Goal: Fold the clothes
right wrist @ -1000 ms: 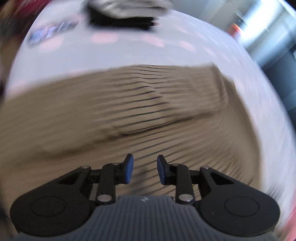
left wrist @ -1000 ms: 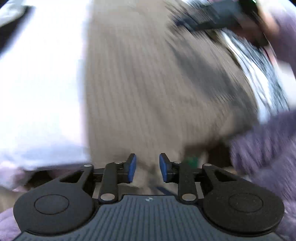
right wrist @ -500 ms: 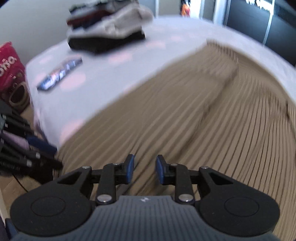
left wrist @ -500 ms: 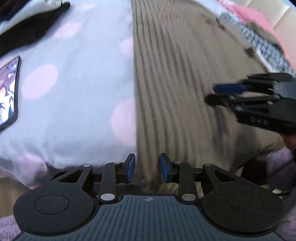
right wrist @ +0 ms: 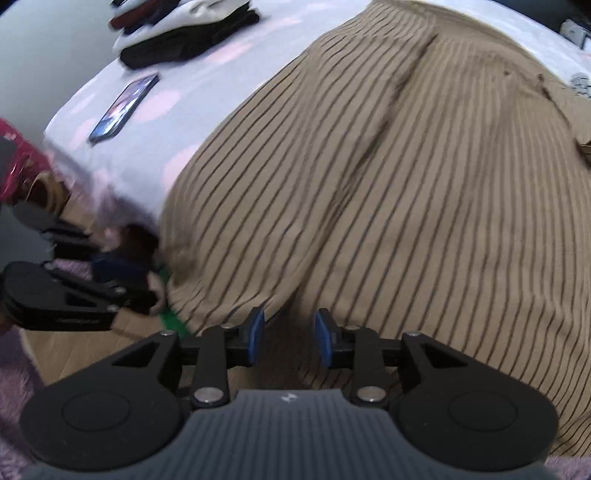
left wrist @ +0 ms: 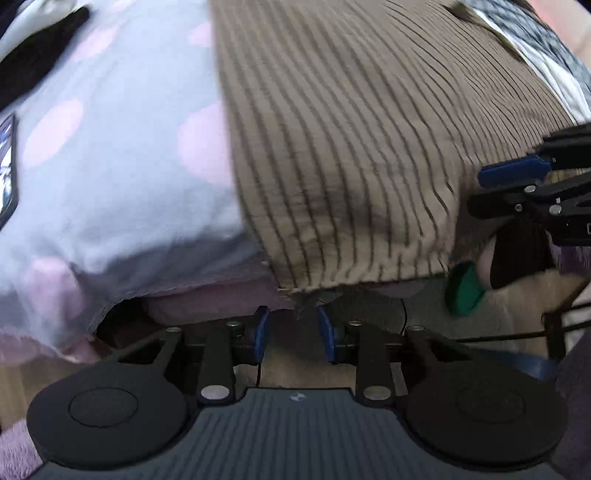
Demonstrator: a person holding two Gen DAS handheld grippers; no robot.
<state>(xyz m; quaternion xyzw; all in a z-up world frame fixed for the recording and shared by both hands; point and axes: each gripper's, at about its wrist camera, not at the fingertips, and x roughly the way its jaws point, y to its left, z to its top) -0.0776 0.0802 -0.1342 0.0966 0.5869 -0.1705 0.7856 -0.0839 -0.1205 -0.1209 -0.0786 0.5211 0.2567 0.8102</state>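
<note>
Where it overhangs the bed, striped garment, stripes lengthwise toward both claws.

The striped garment covers most of the bed and hangs over its near edge. Beside it the sheet lies bare up to a phone and, at the far end, a stack of clothes. Below the hem, the left gripper has open floor around it.
</note>
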